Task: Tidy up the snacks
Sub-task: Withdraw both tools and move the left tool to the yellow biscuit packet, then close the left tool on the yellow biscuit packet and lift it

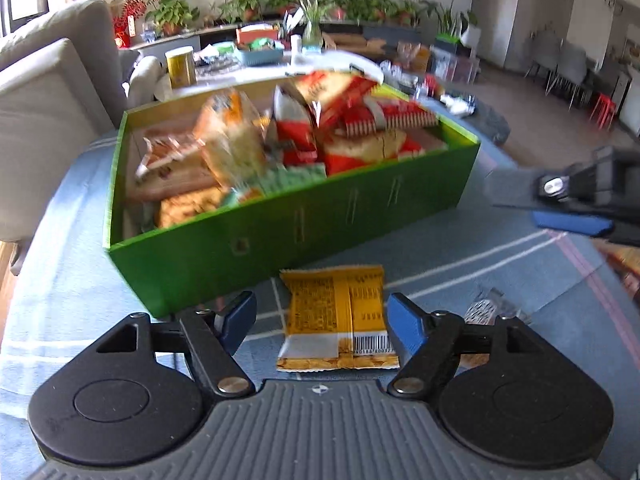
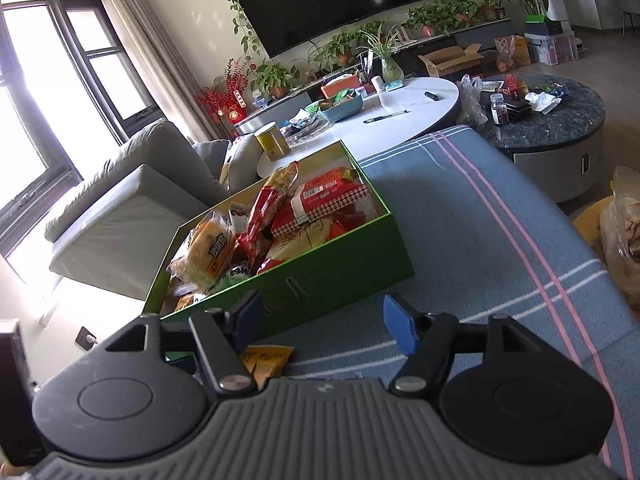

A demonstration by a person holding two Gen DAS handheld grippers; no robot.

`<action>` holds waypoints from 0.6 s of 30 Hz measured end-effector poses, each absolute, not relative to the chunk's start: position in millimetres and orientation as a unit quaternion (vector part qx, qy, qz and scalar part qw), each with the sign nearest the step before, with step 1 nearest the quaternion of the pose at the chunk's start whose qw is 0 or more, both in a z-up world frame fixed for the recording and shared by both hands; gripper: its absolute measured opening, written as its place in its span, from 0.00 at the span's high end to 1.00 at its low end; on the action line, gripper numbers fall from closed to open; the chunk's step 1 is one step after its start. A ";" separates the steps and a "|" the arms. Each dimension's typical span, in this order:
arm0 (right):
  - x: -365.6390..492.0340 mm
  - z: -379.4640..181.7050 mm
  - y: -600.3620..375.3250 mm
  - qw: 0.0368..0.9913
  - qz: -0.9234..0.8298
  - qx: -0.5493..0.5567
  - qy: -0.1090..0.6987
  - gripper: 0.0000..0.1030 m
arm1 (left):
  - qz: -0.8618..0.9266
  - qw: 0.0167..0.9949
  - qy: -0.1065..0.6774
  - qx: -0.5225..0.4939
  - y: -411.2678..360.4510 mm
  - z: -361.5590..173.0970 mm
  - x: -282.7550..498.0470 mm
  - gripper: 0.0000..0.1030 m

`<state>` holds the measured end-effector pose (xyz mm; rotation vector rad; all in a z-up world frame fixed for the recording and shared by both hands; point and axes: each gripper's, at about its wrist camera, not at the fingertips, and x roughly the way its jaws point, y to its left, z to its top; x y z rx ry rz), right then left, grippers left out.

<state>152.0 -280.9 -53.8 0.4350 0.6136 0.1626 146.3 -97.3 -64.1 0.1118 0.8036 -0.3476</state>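
A green box [image 1: 248,240] heaped with red, orange and green snack packs [image 1: 304,136] stands on the blue striped cloth. In front of it a yellow snack packet [image 1: 336,316] lies flat, back side up with its barcode showing. My left gripper [image 1: 320,316] hovers over this packet, open, with one blue pad on each side and no clear contact. My right gripper [image 2: 324,320] is open over bare cloth beside the box [image 2: 340,272], with nothing between its fingers. It also shows at the right edge of the left wrist view. The yellow packet [image 2: 266,360] peeks out under its left finger.
A silvery wrapper [image 1: 486,308] and an orange pack [image 1: 624,264] lie on the cloth to the right. A grey sofa [image 2: 132,200] stands left of the box. Behind it are a white oval table [image 2: 400,108] and a dark round table [image 2: 560,120]. A plastic bag [image 2: 624,232] sits far right.
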 end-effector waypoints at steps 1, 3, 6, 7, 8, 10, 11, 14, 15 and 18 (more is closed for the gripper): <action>149.3 -54.7 -281.0 0.927 0.079 0.212 0.299 0.37 | -0.166 0.901 0.396 0.058 -100.4 -68.2 148.5 0.32; 147.6 -56.9 -283.6 0.926 0.078 0.214 0.301 0.37 | -0.162 0.897 0.407 0.061 -105.2 -75.4 152.0 0.32; 145.6 -61.5 -286.7 0.924 0.075 0.221 0.304 0.37 | -0.157 0.902 0.395 0.073 -110.3 -79.6 150.2 0.30; 145.2 -63.2 -287.9 0.923 0.074 0.223 0.305 0.37 | -0.156 0.903 0.394 0.071 -110.5 -79.7 150.1 0.30; 145.4 -64.4 -288.6 0.922 0.073 0.224 0.306 0.37 | -0.155 0.903 0.394 0.068 -110.4 -79.9 150.1 0.30; 144.0 -67.0 -288.4 0.921 0.073 0.227 0.309 0.37 | -0.156 0.905 0.390 0.069 -109.4 -79.9 148.6 0.38; 143.5 -68.0 -288.7 0.920 0.074 0.227 0.310 0.37 | -0.158 0.906 0.386 0.067 -107.9 -79.4 147.6 0.48; 141.1 -70.2 -288.5 0.919 0.075 0.226 0.313 0.37 | -0.159 0.906 0.387 0.063 -102.6 -77.7 143.2 0.51; 139.5 -70.8 -288.1 0.919 0.075 0.225 0.314 0.37 | -0.158 0.906 0.388 0.061 -100.9 -76.8 141.9 0.52; 134.9 -73.3 -286.5 0.919 0.082 0.215 0.320 0.37 | -0.158 0.908 0.387 0.042 -90.0 -72.4 136.3 0.52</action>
